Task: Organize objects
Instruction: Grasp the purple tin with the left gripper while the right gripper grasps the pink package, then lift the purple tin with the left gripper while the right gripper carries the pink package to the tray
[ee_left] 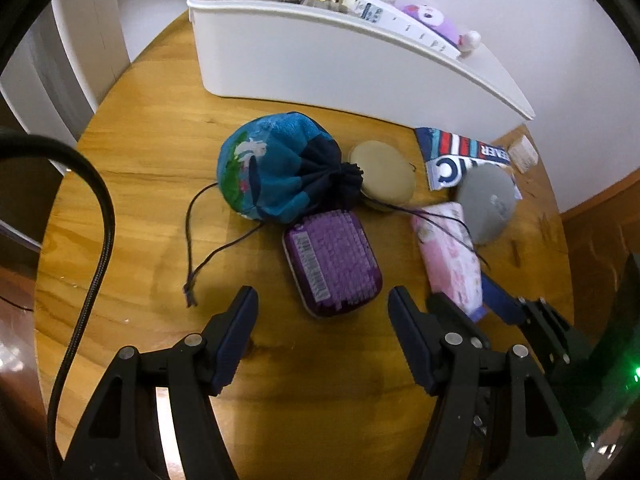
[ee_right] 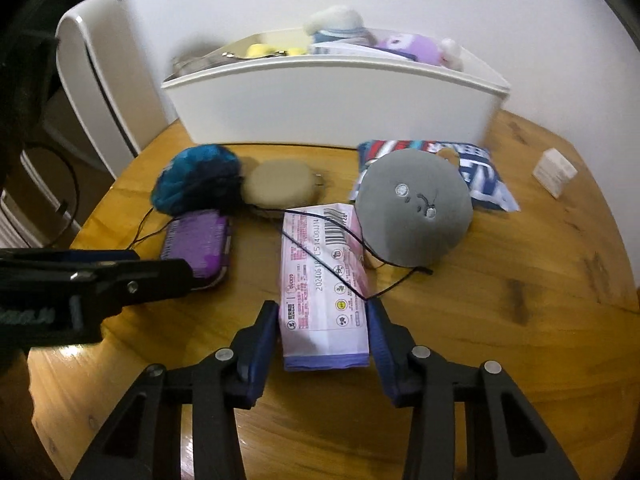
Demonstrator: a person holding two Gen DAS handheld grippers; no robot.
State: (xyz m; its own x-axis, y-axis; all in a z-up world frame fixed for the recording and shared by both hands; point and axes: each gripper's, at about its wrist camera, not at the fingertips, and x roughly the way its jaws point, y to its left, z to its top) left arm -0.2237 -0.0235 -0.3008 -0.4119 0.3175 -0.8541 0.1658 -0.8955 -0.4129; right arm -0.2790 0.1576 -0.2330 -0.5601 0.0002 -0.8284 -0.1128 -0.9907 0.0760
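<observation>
A pink tissue pack [ee_right: 324, 280] lies on the wooden table with its near end between the fingers of my right gripper [ee_right: 323, 320], which close on its sides; it also shows in the left wrist view [ee_left: 450, 252]. My left gripper [ee_left: 322, 300] is open and empty, just in front of a purple case [ee_left: 332, 258]. A blue drawstring pouch [ee_left: 276, 168], a beige round case [ee_left: 384, 172], a grey round plush [ee_right: 412, 208] and a striped snack bag [ee_right: 476, 168] lie behind. The pouch's black cord crosses the tissue pack.
A white bin [ee_right: 336, 108] with plush toys and cloth stands at the back of the round wooden table [ee_right: 520, 320]. A small white box [ee_right: 554, 172] sits at the far right. A white chair [ee_right: 100, 80] stands at the left. A black cable [ee_left: 96, 240] hangs at my left.
</observation>
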